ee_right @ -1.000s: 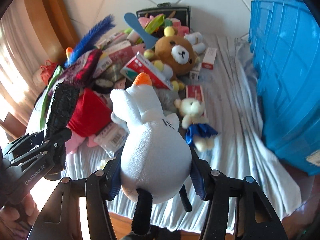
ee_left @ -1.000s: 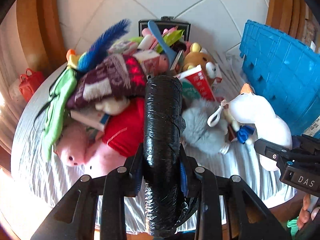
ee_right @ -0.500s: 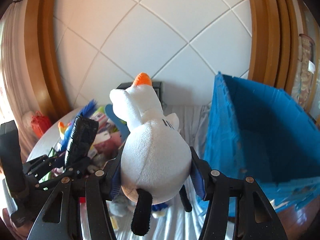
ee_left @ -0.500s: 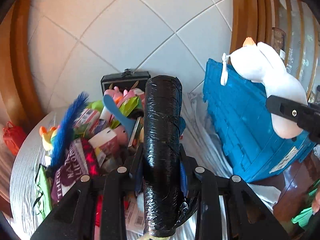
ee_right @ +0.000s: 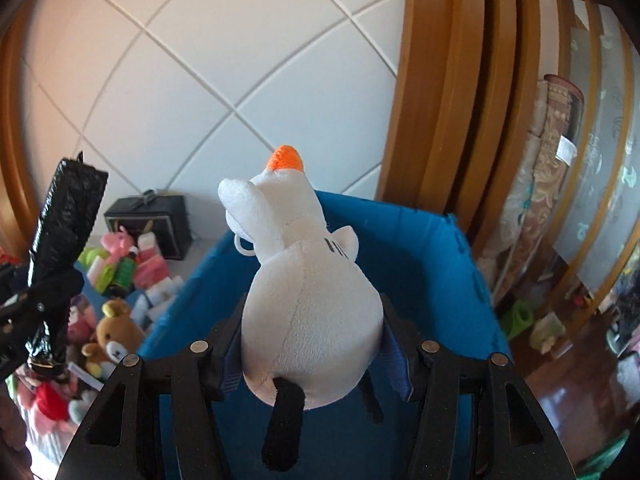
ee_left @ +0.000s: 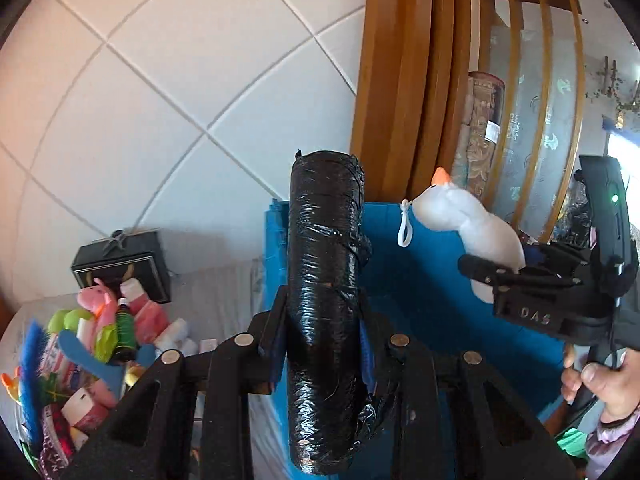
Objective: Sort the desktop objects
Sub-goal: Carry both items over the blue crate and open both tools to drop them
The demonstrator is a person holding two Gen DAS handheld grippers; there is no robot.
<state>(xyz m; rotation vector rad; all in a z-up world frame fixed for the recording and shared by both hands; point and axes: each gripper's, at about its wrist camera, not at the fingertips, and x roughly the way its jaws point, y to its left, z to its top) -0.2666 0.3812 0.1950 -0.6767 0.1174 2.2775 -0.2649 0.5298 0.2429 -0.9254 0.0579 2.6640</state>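
Note:
My left gripper (ee_left: 324,344) is shut on a black plastic-wrapped roll (ee_left: 325,280), held upright in front of the blue crate (ee_left: 420,272). My right gripper (ee_right: 312,336) is shut on a white snowman plush with an orange nose (ee_right: 308,292), held above the crate's open top (ee_right: 424,248). The plush (ee_left: 468,220) and right gripper also show at the right of the left wrist view. The roll (ee_right: 64,232) shows at the left of the right wrist view.
A pile of toys and boxes (ee_left: 100,344) lies on the striped cloth at the left, with a brown bear (ee_right: 114,336) and a black box (ee_right: 150,216) at the back. Tiled wall behind; wooden door frame (ee_right: 440,88) at the right.
Both grippers have risen and swung right from the toy pile towards the blue crate. The plush now hangs over the crate opening; the roll is beside it.

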